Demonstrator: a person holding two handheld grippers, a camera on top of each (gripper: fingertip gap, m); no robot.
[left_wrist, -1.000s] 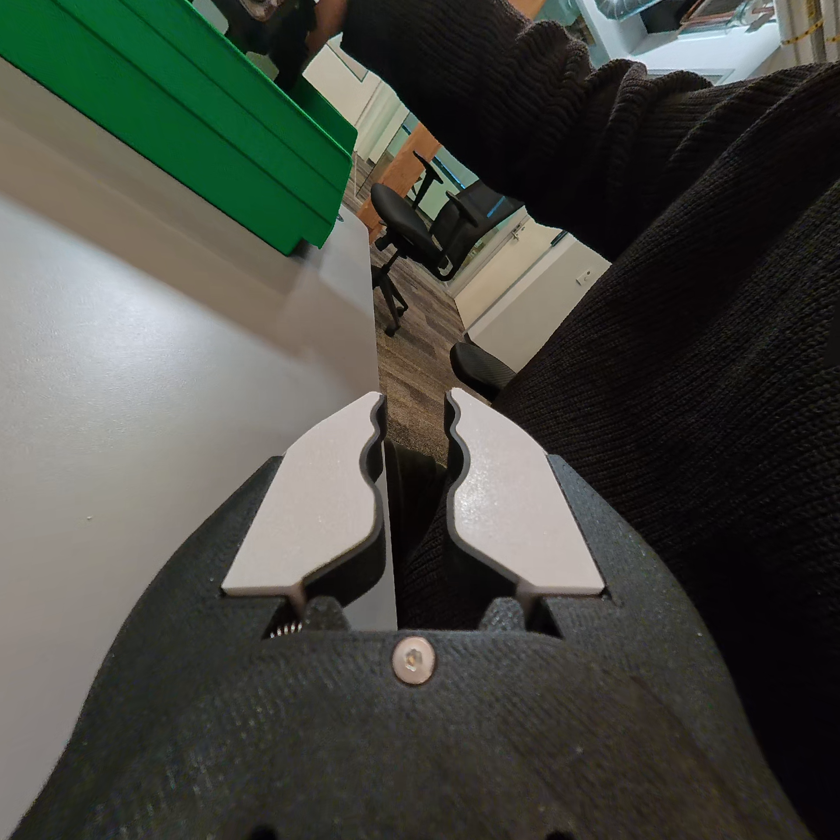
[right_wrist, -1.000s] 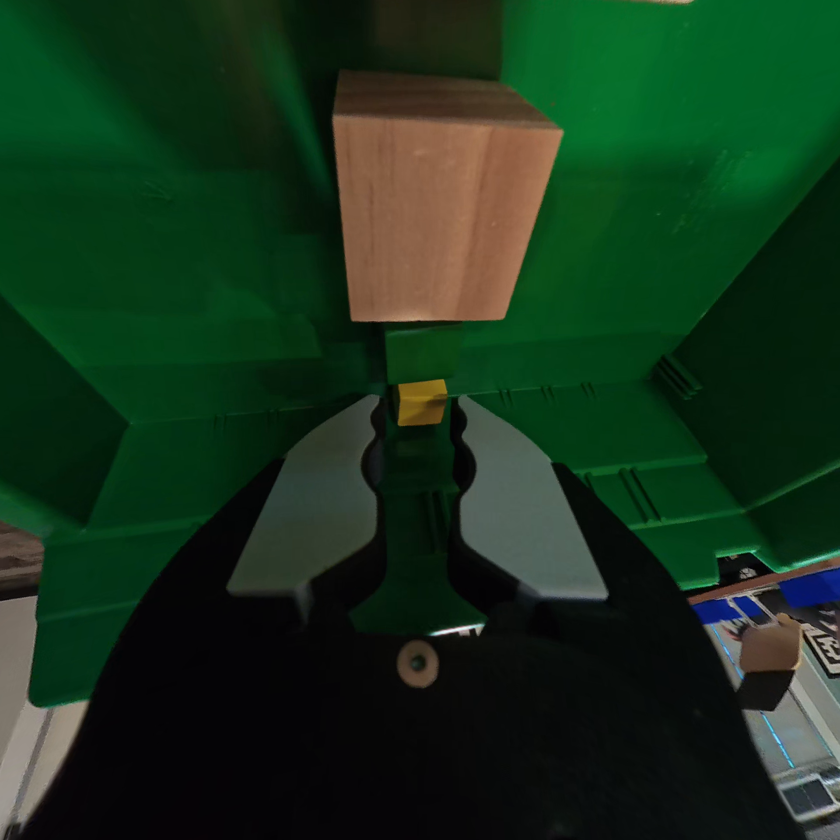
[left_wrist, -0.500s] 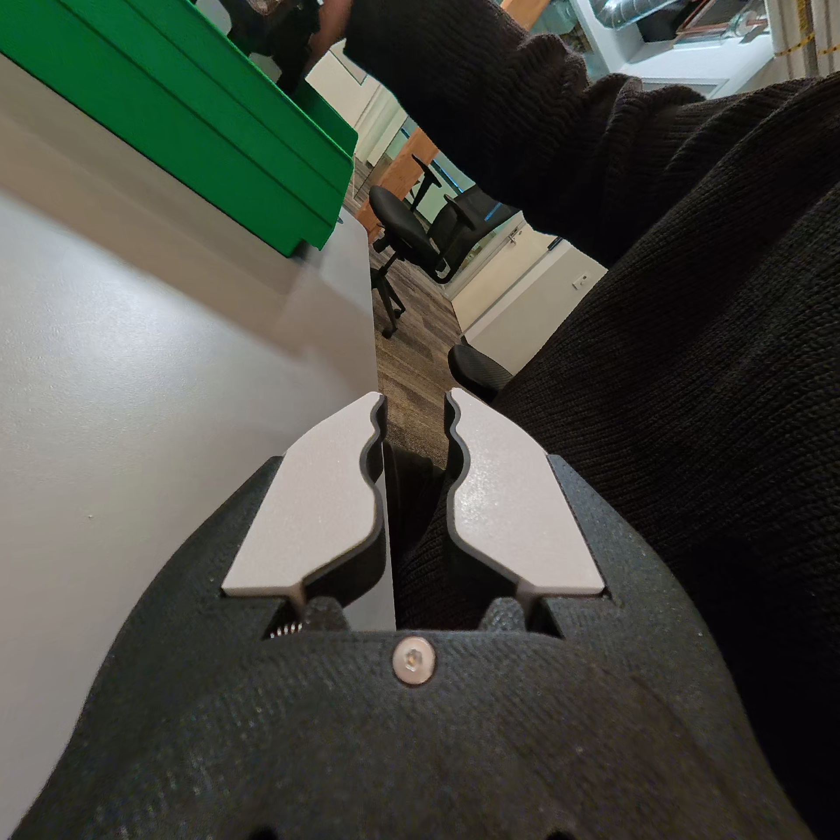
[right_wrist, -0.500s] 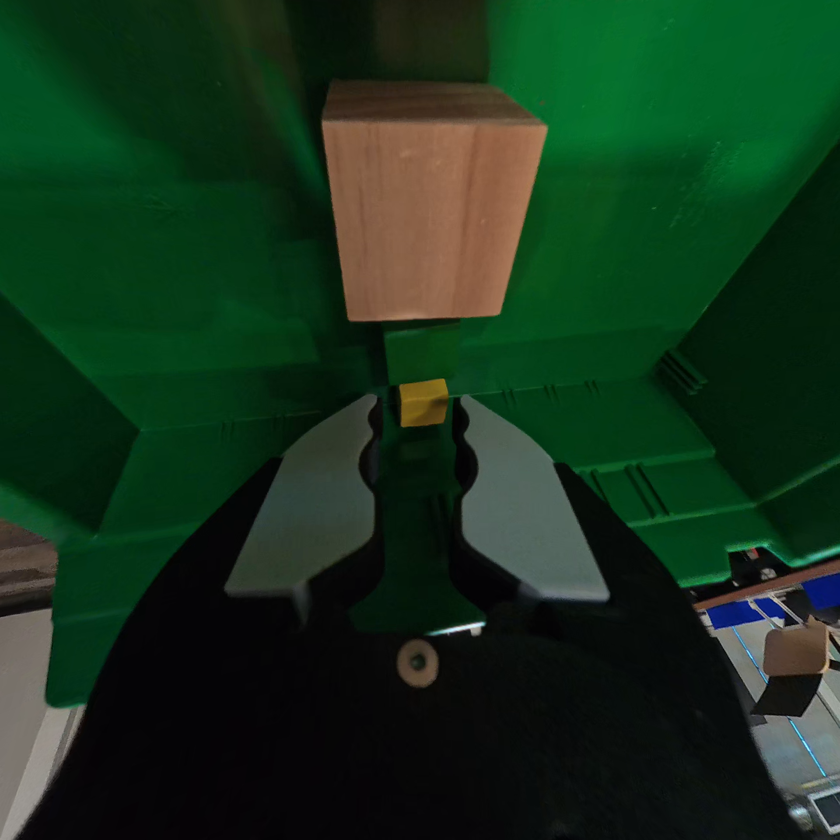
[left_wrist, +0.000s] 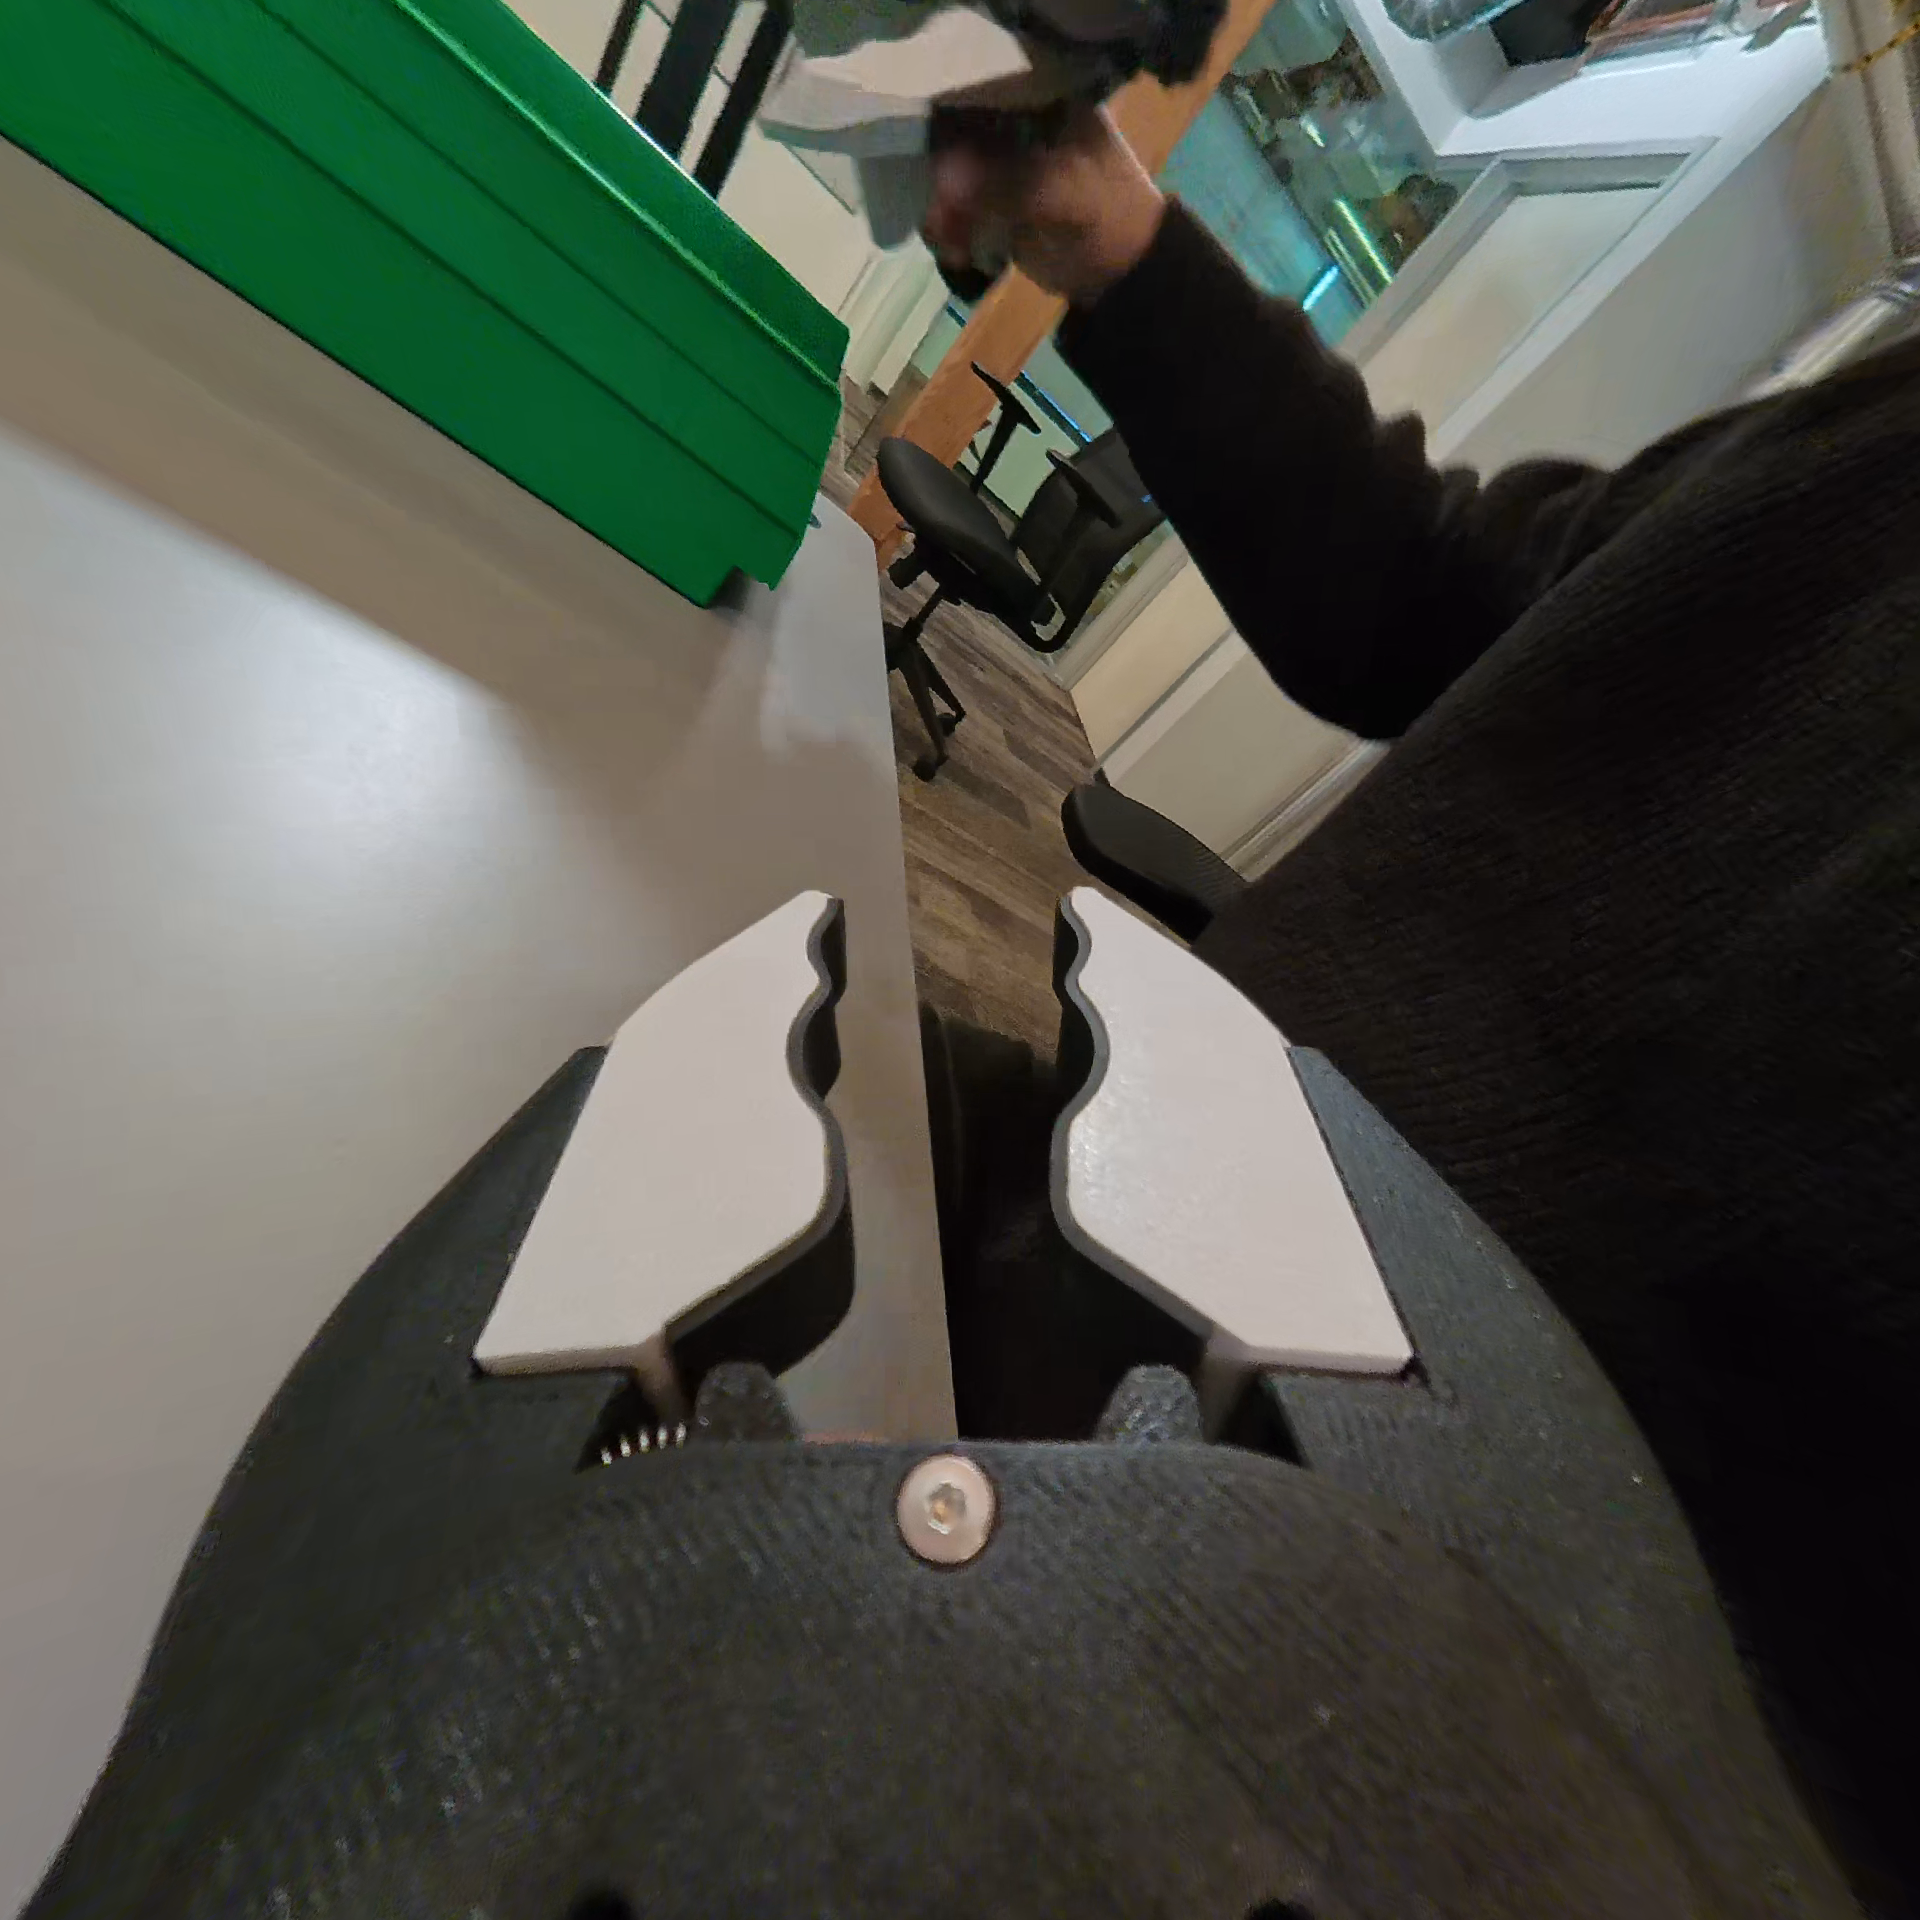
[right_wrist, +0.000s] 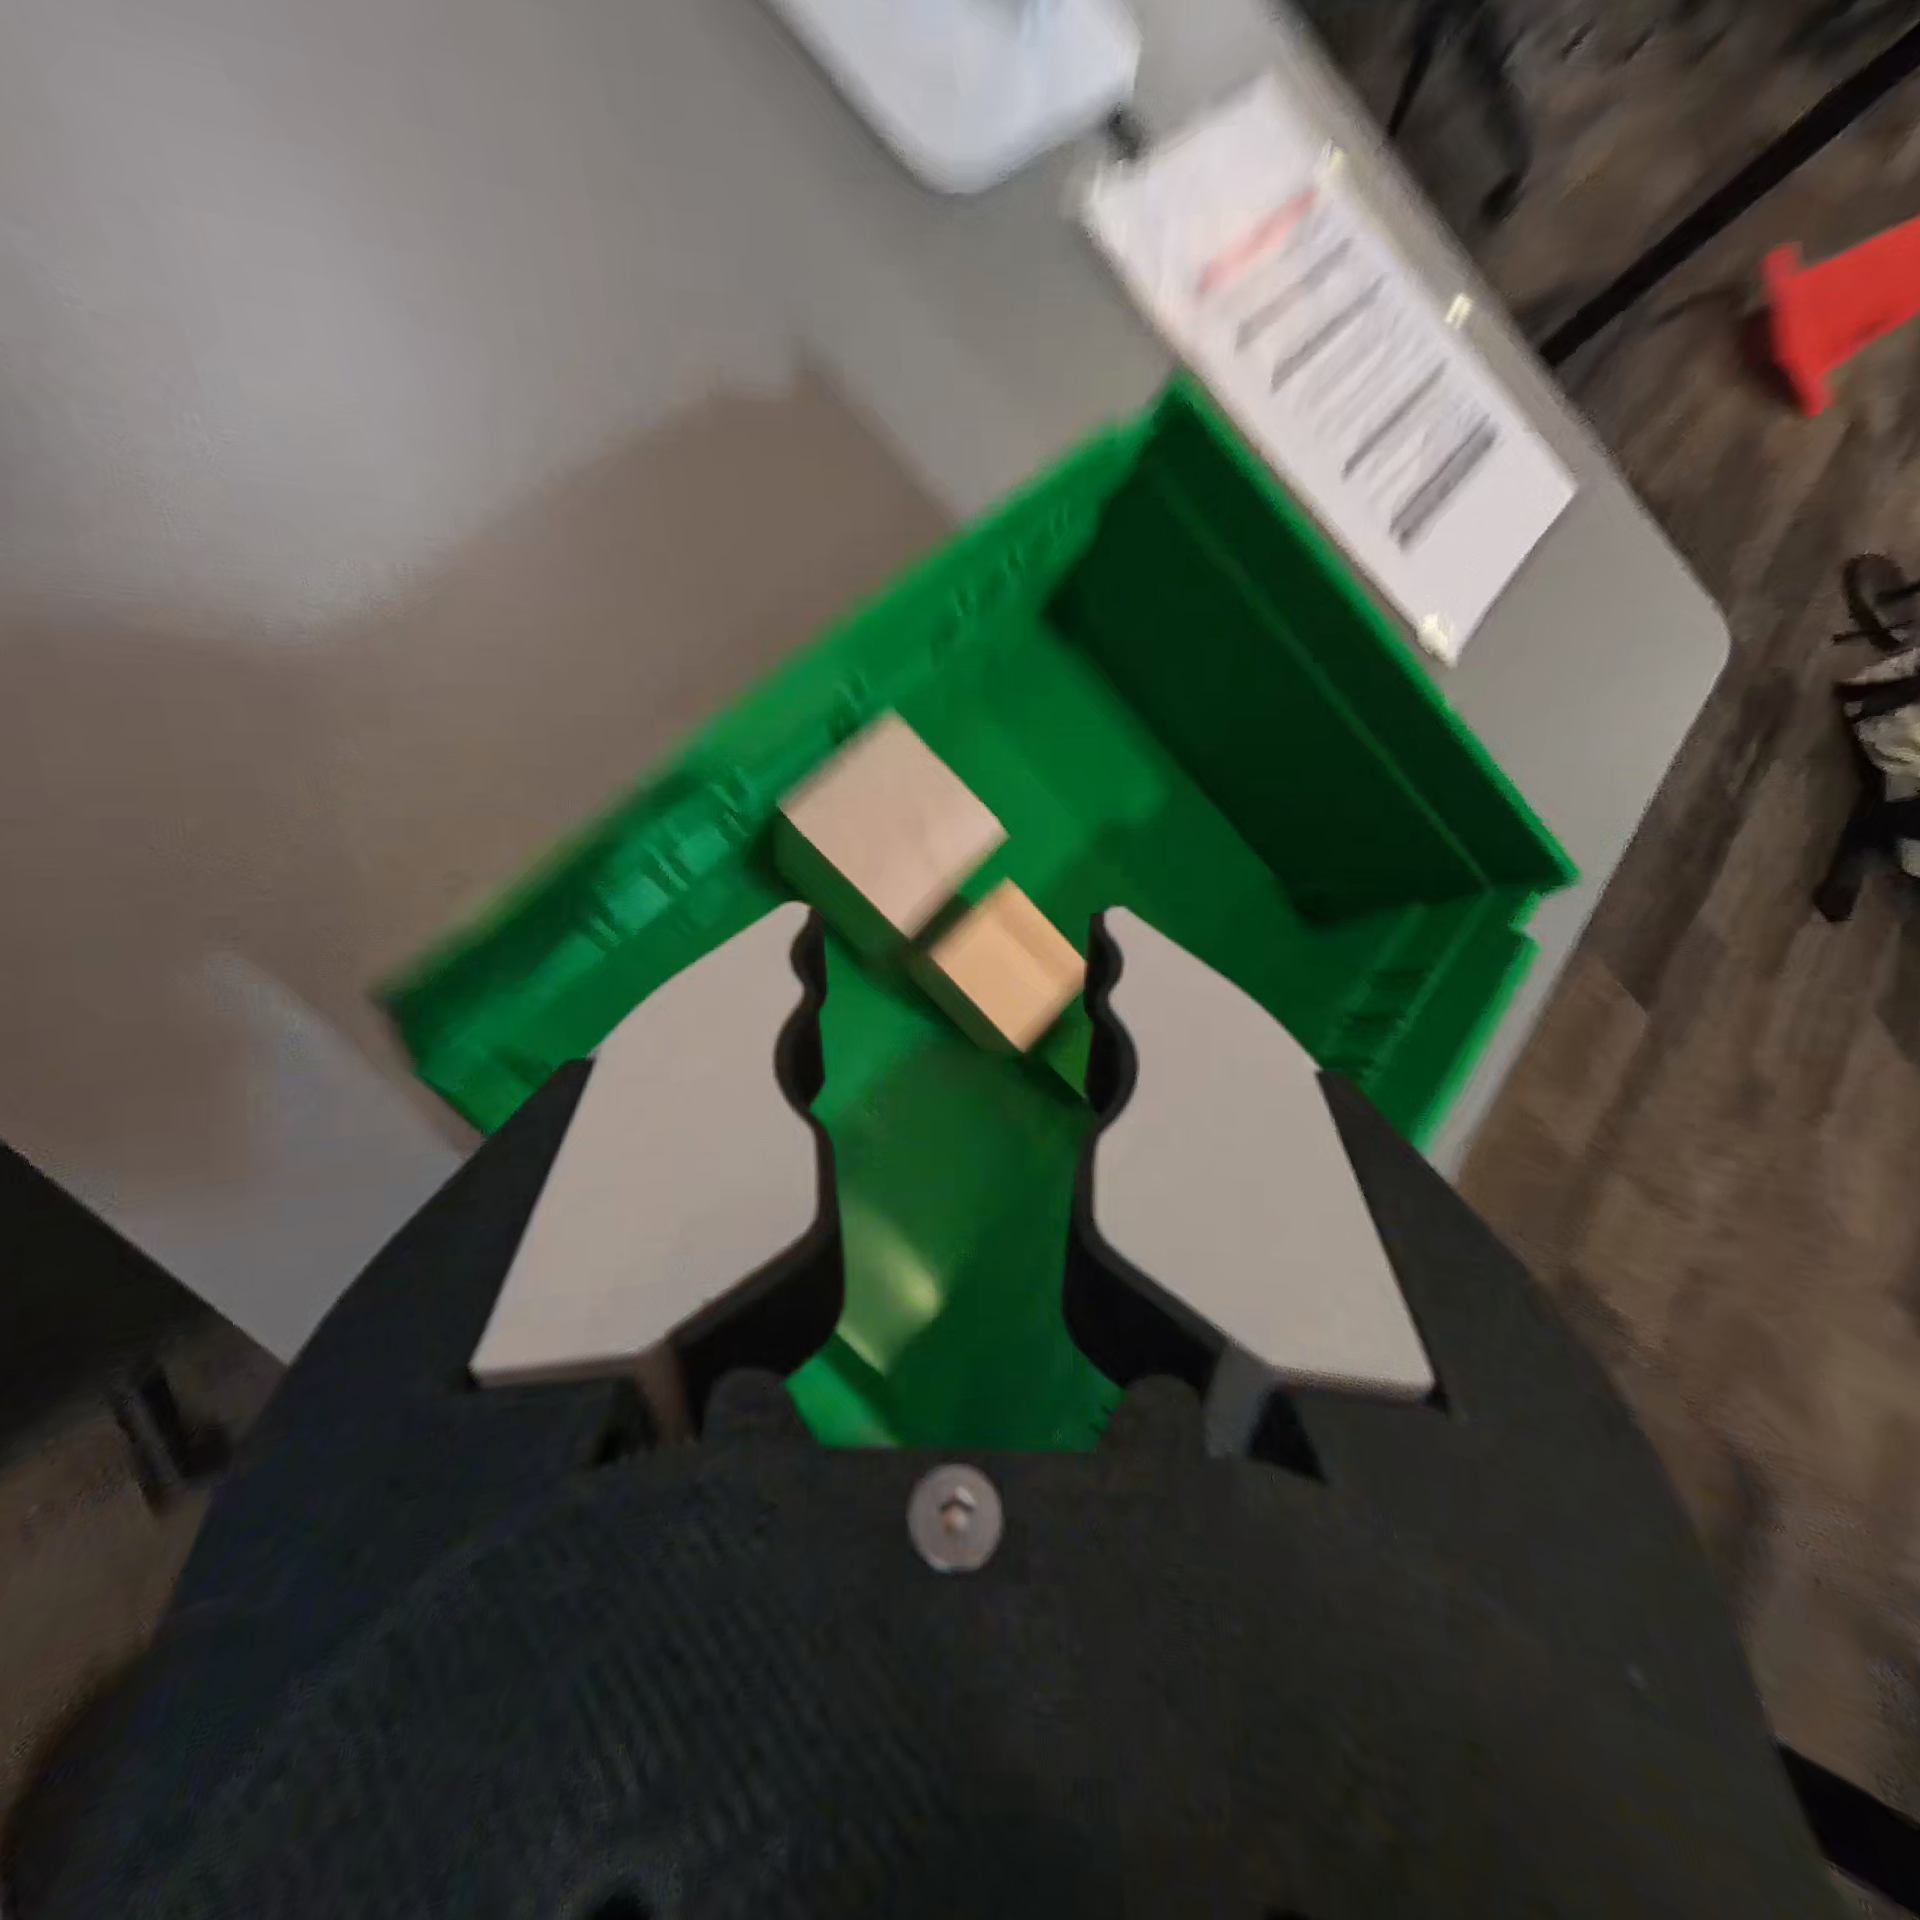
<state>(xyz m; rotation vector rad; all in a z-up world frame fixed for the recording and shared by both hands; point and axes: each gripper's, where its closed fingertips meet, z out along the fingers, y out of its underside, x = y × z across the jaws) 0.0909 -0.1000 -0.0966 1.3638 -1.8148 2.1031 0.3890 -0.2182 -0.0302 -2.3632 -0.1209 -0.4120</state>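
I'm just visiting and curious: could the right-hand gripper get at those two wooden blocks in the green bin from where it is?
Probably yes. The right gripper is above the open-topped green bin with its jaws apart, and nothing covers the larger wooden block or the smaller wooden block. The picture is blurred, so exact clearance is unclear.

From the left wrist view we look low along the edge of the white table (left_wrist: 312, 883), close to its surface and rolled sideways, out toward office chairs (left_wrist: 977, 540) across the room. From the right wrist view we look steeply down from above onto the green bin (right_wrist: 1299, 727), blurred, with floor (right_wrist: 1662, 1195) to the right. Both views share the table and the green bin (left_wrist: 499, 291), which stands far off in the left view.
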